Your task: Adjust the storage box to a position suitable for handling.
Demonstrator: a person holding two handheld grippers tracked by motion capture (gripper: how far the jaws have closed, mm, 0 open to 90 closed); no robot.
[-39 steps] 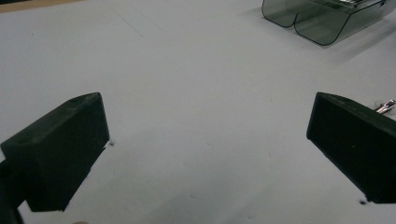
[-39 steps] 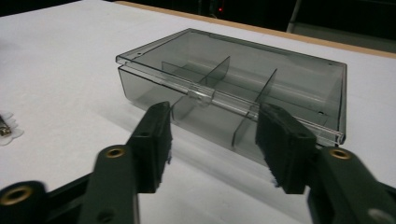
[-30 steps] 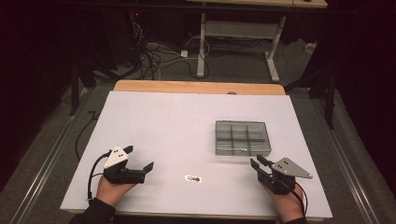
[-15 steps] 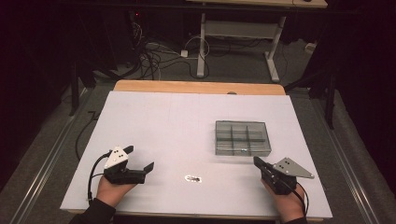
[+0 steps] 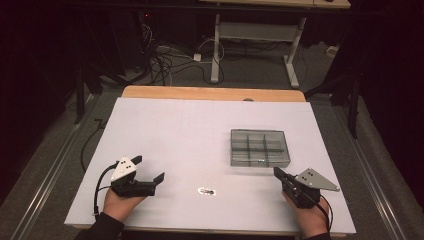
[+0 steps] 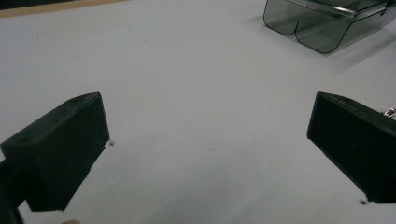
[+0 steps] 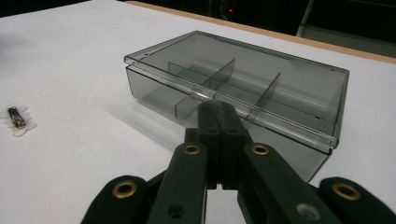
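A smoky clear plastic box with inner dividers and its lid down sits right of the table's middle. It is large in the right gripper view. In the left gripper view its corner is at the top right. My right gripper is shut with nothing between its jaws. Its tip points at the box's front edge, and I cannot tell if it touches. My left gripper rests at the near left with its jaws wide open and empty. A small clear clip with a metal part lies between the grippers.
The white table top ends in a wooden strip at the far side. Behind it, on the dark floor, are cables and a desk frame. Both hands rest close to the near table edge.
The right gripper's jaws, slightly apart a second ago, have closed together. Both hands, the box and the clip stay where they were.
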